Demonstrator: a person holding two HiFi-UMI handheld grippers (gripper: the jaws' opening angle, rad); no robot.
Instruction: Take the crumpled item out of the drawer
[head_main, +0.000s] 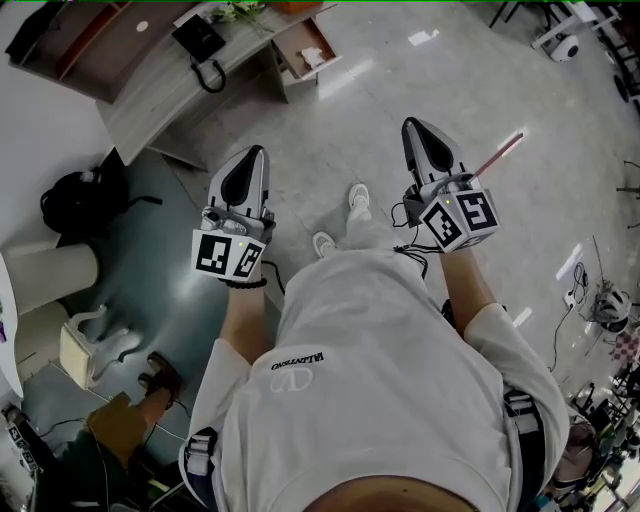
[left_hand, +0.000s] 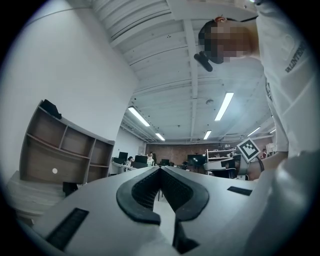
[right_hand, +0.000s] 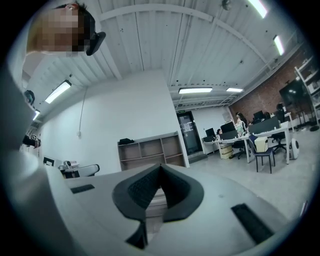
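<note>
Far ahead in the head view, a small drawer (head_main: 296, 62) stands pulled out from the end of a grey desk (head_main: 150, 100). A pale crumpled item (head_main: 313, 57) lies inside it. My left gripper (head_main: 258, 152) and right gripper (head_main: 412, 124) are held out at waist height over the bare floor, well short of the drawer. Both are shut with nothing between the jaws. In the left gripper view the left gripper (left_hand: 160, 169) has its dark pads meeting at the tips. In the right gripper view the right gripper (right_hand: 161, 165) looks the same.
A black telephone (head_main: 200, 45) sits on the desk. A black backpack (head_main: 75, 200) lies on the floor at the left, and another person's sandalled feet (head_main: 160, 378) show at lower left. A wooden shelf unit (right_hand: 150, 150) stands against the wall, with office desks (right_hand: 260, 130) to the right.
</note>
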